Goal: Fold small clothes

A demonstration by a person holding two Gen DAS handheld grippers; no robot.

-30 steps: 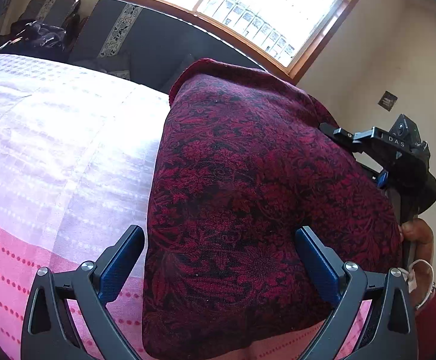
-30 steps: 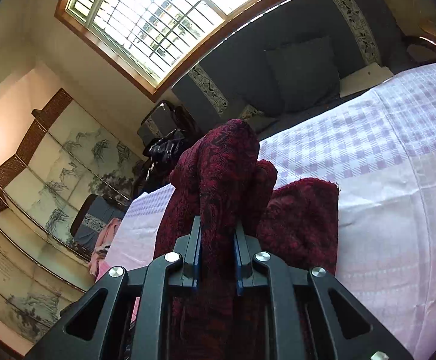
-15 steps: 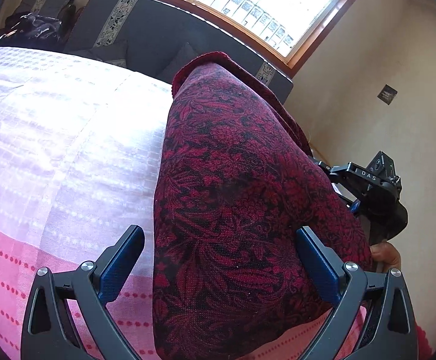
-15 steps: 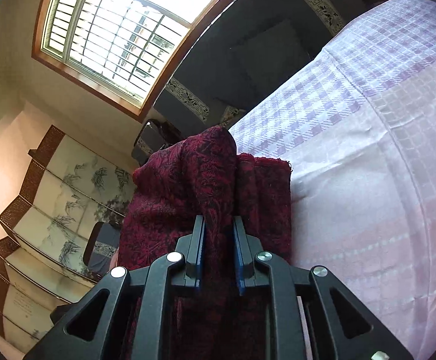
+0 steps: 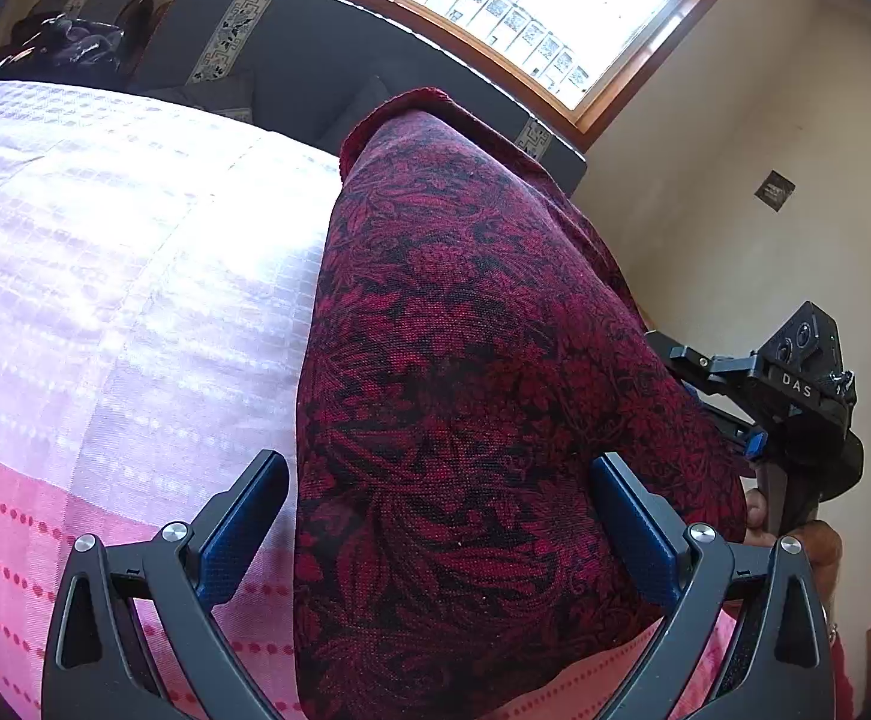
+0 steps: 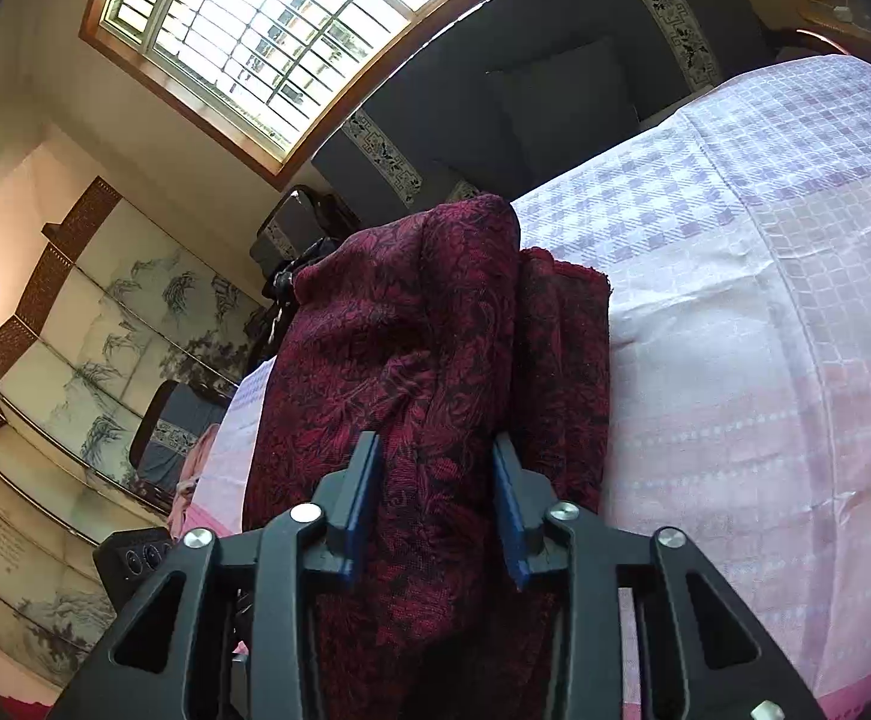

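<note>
A dark red floral garment [image 5: 465,390] lies humped up on the bed's pink and lilac checked cover [image 5: 105,300]. My left gripper [image 5: 435,516] is open wide, with the garment's near end between its fingers and a gap beside the left pad [image 5: 243,528]. In the right wrist view my right gripper [image 6: 435,480] pinches a raised fold of the garment [image 6: 411,330]. Its jaws are closing, and the cloth fills the gap and touches both pads. The right gripper's black body [image 5: 795,384] shows at the garment's right edge, with a hand [image 5: 813,546] on its handle.
A dark sofa [image 6: 555,90] with patterned trim runs along the bed's far side, under a wide barred window [image 6: 267,18]. A painted folding screen [image 6: 75,330] stands at the left. Bare checked cover [image 6: 765,360] stretches to the right of the garment.
My right gripper has sunk toward the bed with the fold, and its pads stand wider apart than before. The garment's hump sits lower and flatter. The left gripper has stayed put.
</note>
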